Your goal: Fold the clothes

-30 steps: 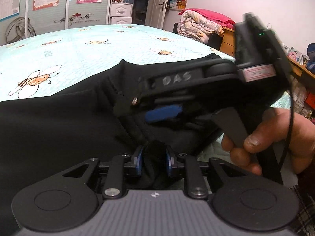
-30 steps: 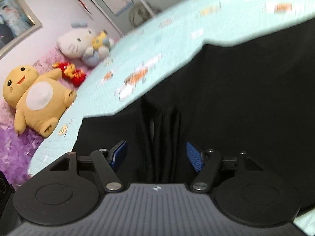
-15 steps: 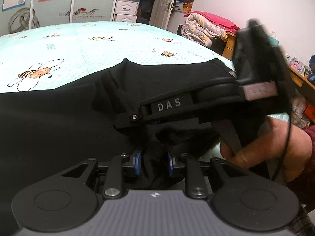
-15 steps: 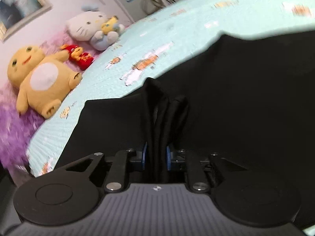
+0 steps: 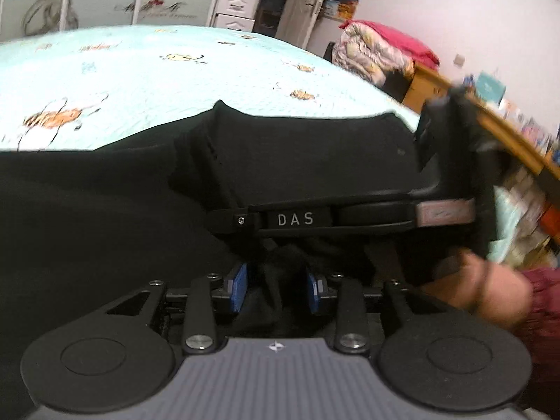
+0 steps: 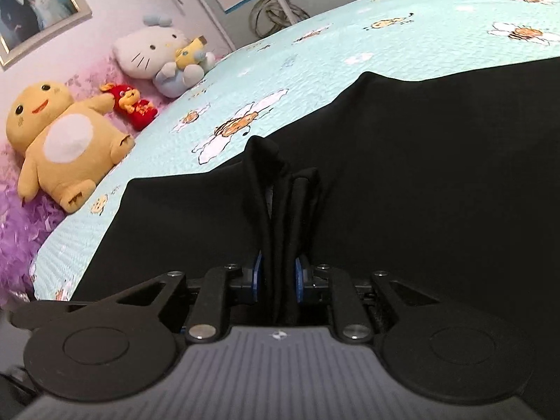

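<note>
While black garment (image 6: 437,161) lies on bed (image 6: 315,56), both jaws pinch bunched edge, ready to carry fold.

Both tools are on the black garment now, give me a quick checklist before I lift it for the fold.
1. Right tool clamped on the black garment: ok, several layers bunched between the blue pads.
2. Left tool clamped on the garment: ok, though its pads sit wider apart around the cloth.
3. Tools apart from each other: cannot tell; the right tool's body crosses just above the left pads.
4. Landing space on the bee-print bedspread: ok, bare beyond the garment.
5. Plush toys away from the fold path: ok, at the bed's edge.
6. Garment lying flat: not ok, ridged at both grips.
</note>
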Demonstrator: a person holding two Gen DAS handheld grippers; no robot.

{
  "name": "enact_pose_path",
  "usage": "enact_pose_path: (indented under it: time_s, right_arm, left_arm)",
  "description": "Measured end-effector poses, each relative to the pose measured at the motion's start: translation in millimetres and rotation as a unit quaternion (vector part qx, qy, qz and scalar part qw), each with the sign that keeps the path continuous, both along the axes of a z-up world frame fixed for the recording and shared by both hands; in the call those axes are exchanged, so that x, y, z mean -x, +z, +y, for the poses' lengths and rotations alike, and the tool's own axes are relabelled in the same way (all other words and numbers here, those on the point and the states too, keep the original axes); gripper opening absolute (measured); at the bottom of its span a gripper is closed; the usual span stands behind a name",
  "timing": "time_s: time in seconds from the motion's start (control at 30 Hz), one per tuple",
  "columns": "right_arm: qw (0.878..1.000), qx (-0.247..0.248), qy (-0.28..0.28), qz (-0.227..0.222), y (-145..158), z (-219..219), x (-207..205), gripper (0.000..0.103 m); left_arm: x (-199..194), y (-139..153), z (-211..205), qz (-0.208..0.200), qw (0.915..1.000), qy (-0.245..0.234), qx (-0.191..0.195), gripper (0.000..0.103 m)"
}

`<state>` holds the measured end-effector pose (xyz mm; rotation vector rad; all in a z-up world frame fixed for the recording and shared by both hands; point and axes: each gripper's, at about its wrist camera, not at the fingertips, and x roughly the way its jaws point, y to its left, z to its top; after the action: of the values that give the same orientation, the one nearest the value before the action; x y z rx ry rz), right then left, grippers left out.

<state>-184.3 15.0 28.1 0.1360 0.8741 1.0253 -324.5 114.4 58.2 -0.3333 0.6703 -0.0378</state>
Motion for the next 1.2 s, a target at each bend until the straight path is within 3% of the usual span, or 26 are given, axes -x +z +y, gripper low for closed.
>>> enact_pose_path:
  time_s: [0.17, 0.27, 0.33, 0.37, 0.4, 0.5, 0.67, 0.77, 0.87, 1.0, 1.1, 1.17, 1.2]
  right_arm:
    - [1.0, 0.0, -0.003, 0.028, 1, 0, -5, 0.018]
    - [0.999, 0.003, -0.008, 0.04, 2, 2, -6, 0.019]
    - [0.999, 0.0, -0.01, 0.05, 2, 2, -8, 0.018]
    - [0.998, -0.005, -0.012, 0.056, 0, 1, -10, 0.018]
    - [0.998, -0.012, -0.014, 0.066, -2, 0, -11, 0.018]
    - [0.994, -0.037, -0.021, 0.104, -8, -8, -18, 0.018]
    - [0.995, -0.031, -0.027, 0.09, 6, -11, -11, 0.025]
    - [0.995, -0.044, -0.07, 0.051, 27, -27, 1, 0.026]
    - [0.992, -0.097, -0.026, 0.081, 35, -26, 21, 0.026]
    - [0.978, -0.168, 0.033, 0.12, 44, -25, 47, 0.025]
    - [0.976, -0.151, 0.034, 0.154, 26, -24, 43, 0.025]
    - [0.981, -0.12, 0.026, 0.147, 17, -29, 38, 0.012]
    - [0.984, -0.104, 0.021, 0.143, 12, -31, 35, 0.0]
  left_arm:
    - [59, 37, 58, -0.064, 0.9934, 0.055, 0.077, 0.037]
    - [86, 31, 109, -0.056, 0.9835, 0.129, 0.114, 0.033]
    - [91, 10, 128, -0.013, 0.9828, 0.148, 0.11, 0.033]
    - [93, -3, 135, 0.009, 0.9817, 0.157, 0.107, 0.023]
    - [92, -18, 137, 0.032, 0.9802, 0.166, 0.103, 0.006]
    - [97, -31, 137, 0.027, 0.9761, 0.185, 0.11, 0.007]
    - [93, -27, 121, 0.033, 0.9834, 0.164, 0.07, 0.008]
    - [93, -27, 119, 0.032, 0.9848, 0.16, 0.059, 0.008]
    - [91, -26, 117, 0.032, 0.9858, 0.157, 0.049, 0.009]
    - [88, -23, 108, 0.033, 0.9879, 0.15, 0.022, 0.015]
    - [86, -22, 103, 0.03, 0.9895, 0.141, 0.004, 0.024]
    - [84, -20, 100, 0.03, 0.9905, 0.134, -0.007, 0.03]
    - [86, -17, 100, 0.026, 0.9907, 0.133, -0.012, 0.032]
